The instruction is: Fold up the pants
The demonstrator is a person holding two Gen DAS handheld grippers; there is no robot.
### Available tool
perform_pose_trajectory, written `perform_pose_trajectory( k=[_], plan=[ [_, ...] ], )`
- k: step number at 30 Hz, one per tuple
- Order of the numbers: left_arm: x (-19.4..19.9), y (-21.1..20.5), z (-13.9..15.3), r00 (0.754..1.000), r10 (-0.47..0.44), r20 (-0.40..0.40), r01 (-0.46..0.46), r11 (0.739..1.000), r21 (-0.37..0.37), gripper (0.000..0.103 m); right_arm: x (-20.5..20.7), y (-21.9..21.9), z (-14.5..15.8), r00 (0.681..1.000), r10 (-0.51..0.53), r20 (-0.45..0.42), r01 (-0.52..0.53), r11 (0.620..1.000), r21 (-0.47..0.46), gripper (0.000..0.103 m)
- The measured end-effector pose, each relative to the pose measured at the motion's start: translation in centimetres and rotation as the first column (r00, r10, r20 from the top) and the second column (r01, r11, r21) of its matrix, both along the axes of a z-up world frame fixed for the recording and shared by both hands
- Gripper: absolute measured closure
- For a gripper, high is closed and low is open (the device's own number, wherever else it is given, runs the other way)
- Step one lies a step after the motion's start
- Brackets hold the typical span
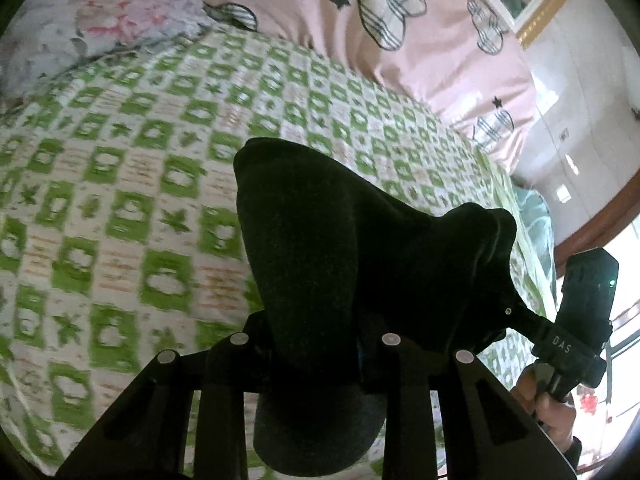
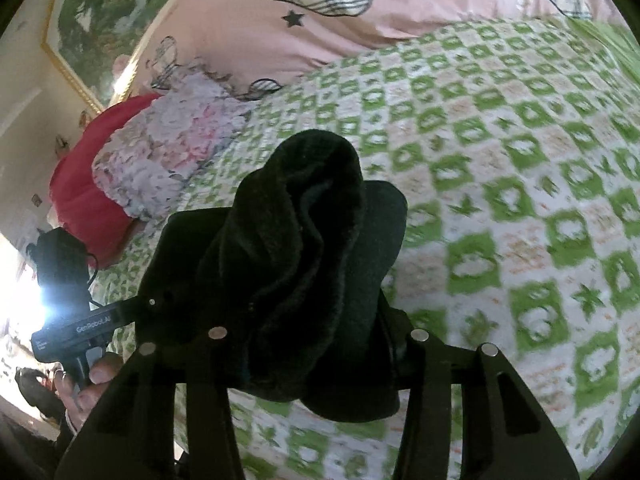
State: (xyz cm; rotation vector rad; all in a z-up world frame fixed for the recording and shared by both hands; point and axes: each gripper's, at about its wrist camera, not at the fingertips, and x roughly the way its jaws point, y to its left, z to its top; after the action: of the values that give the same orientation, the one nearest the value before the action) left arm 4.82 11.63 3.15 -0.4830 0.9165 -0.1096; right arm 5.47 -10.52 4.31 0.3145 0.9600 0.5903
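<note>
Black pants [image 1: 320,248] hang bunched between both grippers, lifted above the green-and-white checked bed cover [image 1: 120,200]. My left gripper [image 1: 316,344] is shut on one part of the pants; the cloth hides its fingertips. My right gripper shows at the right of the left wrist view [image 1: 516,312], clamped on the other end of the cloth. In the right wrist view the pants [image 2: 304,264] drape over my right gripper [image 2: 316,340], which is shut on them. My left gripper [image 2: 144,304] holds the cloth at the left there.
A pink pillow with plaid hearts [image 1: 400,40] lies at the head of the bed. A floral pillow [image 2: 172,148] and a red cushion [image 2: 80,184] lie beside it. A framed picture [image 2: 100,20] hangs on the wall. The bed cover [image 2: 520,200] spreads to the right.
</note>
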Motion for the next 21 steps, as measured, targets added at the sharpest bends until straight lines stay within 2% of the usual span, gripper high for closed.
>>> perform_pose_trajectory(
  k=[9,15,21],
  plan=[
    [-0.9,4.8,1.1,0.996,0.085,0.035,-0.086,0.996,0.031,0.075,1.5,5.3,1.0,0.997,0.067,0.037,-0.067,0.998,0.008,0.055],
    [0.3,7.5,0.9,0.993,0.111,0.039,-0.114,0.990,0.084,0.075,3.1,8.3,0.4,0.996,0.080,0.036,-0.080,0.997,0.008,0.055],
    [2.5,8.7,0.7,0.993,0.107,0.040,-0.111,0.988,0.106,0.075,4.7,10.0,0.3,0.997,0.066,0.043,-0.066,0.998,-0.005,0.055]
  ],
)
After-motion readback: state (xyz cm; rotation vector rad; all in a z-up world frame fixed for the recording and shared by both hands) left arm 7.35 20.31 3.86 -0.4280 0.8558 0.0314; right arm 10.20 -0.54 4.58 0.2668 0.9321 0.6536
